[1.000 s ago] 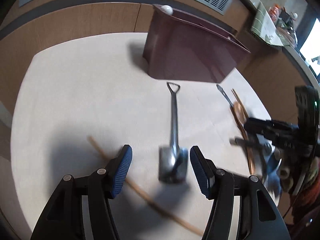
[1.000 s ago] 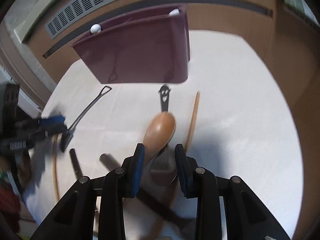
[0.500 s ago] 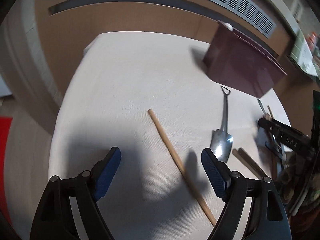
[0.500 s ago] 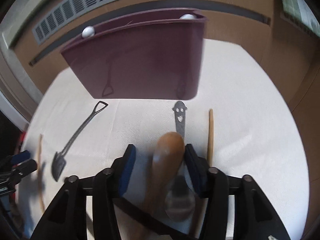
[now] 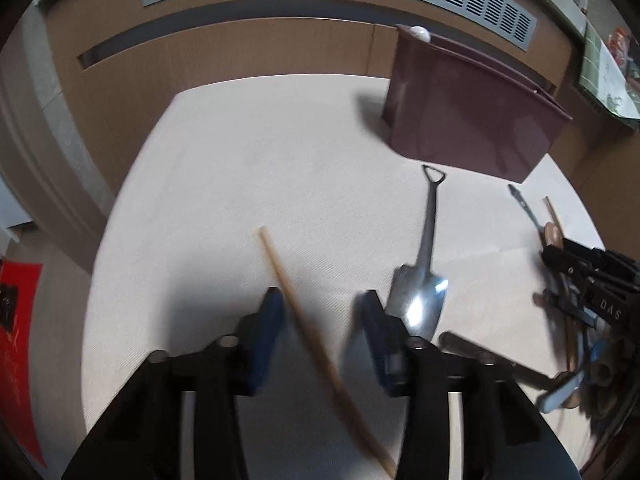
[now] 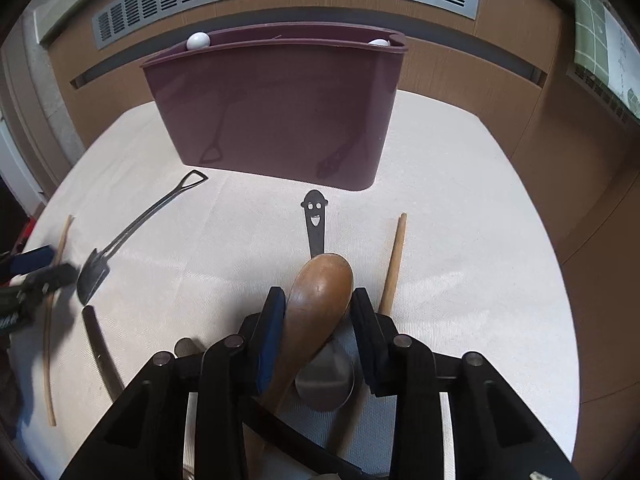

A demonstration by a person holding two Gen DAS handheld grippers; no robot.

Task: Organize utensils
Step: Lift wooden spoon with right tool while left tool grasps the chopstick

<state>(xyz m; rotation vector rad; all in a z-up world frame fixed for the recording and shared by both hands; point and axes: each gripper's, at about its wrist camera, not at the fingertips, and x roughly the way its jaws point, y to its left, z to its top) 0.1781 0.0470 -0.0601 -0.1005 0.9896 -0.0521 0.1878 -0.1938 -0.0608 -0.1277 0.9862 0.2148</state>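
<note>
Utensil sorting at an early stage, judged from the layout: every utensil in view lies on the cloth-covered table, outside the maroon plastic caddy at its far side. The caddy's interior is hidden; only two white knobs at its rim show, so its contents cannot be told. The left gripper is closing around a wooden chopstick that runs between its blue pads, not yet clearly pinched. The right gripper is closing on the bowl of a wooden spoon, its pads at or near the bowl's sides. Still loose on the cloth: a shovel-shaped metal spoon, a smiley-handled metal spoon and a second chopstick. All remain to be placed.
</note>
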